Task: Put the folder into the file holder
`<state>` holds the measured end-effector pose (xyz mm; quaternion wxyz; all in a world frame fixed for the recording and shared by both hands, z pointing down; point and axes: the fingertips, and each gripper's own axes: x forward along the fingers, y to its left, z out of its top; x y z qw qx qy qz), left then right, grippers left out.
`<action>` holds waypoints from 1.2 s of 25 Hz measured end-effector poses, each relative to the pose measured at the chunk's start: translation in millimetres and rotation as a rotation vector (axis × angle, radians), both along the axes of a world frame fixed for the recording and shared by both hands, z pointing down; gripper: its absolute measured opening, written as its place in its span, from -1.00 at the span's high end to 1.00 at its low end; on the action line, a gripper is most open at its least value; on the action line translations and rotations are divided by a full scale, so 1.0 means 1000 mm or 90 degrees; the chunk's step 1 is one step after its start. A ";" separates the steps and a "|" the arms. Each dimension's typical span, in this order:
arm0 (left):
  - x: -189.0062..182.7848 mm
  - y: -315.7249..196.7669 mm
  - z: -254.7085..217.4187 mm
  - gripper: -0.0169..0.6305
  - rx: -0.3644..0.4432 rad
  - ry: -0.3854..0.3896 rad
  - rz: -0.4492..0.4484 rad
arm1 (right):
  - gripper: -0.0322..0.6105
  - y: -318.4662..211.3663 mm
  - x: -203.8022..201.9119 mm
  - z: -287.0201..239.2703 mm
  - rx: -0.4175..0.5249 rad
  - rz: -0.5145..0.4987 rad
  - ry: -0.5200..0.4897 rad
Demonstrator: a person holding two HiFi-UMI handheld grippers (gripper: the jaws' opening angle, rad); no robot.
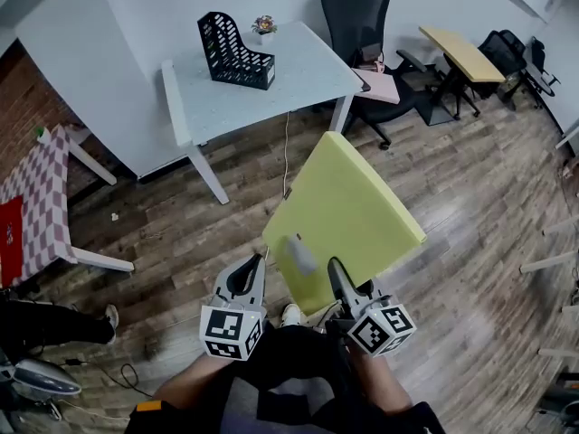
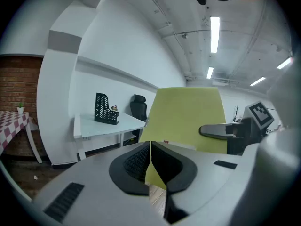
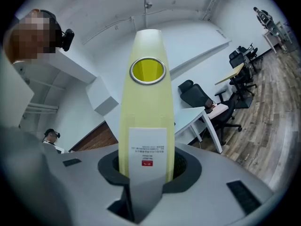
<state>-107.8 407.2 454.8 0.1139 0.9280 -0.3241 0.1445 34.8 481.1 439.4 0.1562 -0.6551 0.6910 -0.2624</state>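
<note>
A thick yellow-green folder (image 1: 344, 215) hangs in the air over the wooden floor, held at its near spine by my right gripper (image 1: 336, 274). In the right gripper view the folder's spine (image 3: 146, 121), with a metal finger ring and a white label, stands upright between the jaws. My left gripper (image 1: 256, 269) is beside it on the left, shut with nothing in it; its jaws (image 2: 150, 147) meet edge to edge. The black mesh file holder (image 1: 233, 52) stands on the white table (image 1: 308, 75) far ahead, also small in the left gripper view (image 2: 106, 109).
A small potted plant (image 1: 264, 27) sits behind the file holder. A black office chair (image 1: 362, 25) and a pink-topped seat (image 1: 384, 87) stand right of the table. A checkered table (image 1: 41, 206) is on the left, a yellow desk (image 1: 461, 54) far right.
</note>
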 end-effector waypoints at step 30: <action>0.017 -0.193 0.022 0.90 -0.061 0.016 -0.012 | 0.44 -0.196 0.032 -0.006 -0.043 0.009 0.046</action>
